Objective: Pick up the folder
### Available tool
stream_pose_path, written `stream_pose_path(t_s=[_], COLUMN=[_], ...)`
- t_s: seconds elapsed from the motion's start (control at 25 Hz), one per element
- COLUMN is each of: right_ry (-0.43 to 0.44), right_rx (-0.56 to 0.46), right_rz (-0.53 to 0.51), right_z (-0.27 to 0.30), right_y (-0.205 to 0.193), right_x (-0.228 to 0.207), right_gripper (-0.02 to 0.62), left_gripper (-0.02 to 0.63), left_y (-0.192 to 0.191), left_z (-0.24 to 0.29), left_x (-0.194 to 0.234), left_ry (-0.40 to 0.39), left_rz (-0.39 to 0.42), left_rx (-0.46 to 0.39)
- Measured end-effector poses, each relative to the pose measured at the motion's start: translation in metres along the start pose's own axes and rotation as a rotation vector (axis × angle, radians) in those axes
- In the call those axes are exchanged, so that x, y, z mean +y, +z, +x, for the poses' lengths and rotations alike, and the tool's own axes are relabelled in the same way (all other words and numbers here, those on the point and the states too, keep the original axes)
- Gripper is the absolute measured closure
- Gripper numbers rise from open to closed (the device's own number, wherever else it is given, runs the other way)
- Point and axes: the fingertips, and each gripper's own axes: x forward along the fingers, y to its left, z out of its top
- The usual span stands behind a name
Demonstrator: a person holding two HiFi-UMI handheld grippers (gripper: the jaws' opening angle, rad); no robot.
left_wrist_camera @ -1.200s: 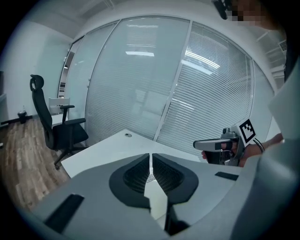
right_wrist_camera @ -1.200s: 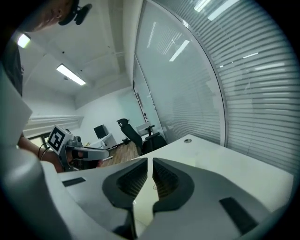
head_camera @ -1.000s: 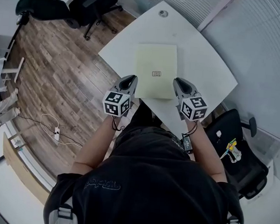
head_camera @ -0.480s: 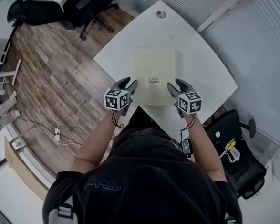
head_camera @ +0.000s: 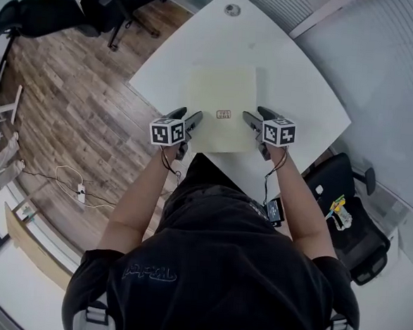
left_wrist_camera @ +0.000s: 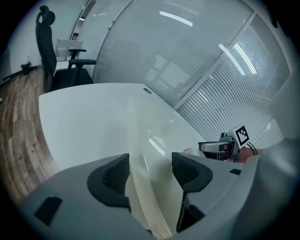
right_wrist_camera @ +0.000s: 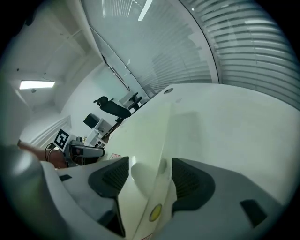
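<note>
White table (head_camera: 297,82), and the pale folder (head_camera: 222,91) lies flat at the table's middle. It looks thin, light, bendy and slick, so I want both side edges, towards the table's front. My left gripper (head_camera: 187,118) and right gripper (head_camera: 252,119) have just been opening. Each now straddles an edge, wide apart, gripping nothing yet.
</note>
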Motion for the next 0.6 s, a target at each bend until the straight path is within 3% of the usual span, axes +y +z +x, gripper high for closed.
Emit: stream_pose_path(t_s=[0.6], right_ry=[0.177], right_rx=[0.031], right_rz=[0.145], right_z=[0.017], right_y=[-0.010], right_x=[-0.009], right_gripper=[0.271], left_gripper=[0.291], left_y=[-0.010], left_z=[0.014], left_x=[0.003], left_ry=[-0.189], left_rz=[-0.112], left_rx=[0.023])
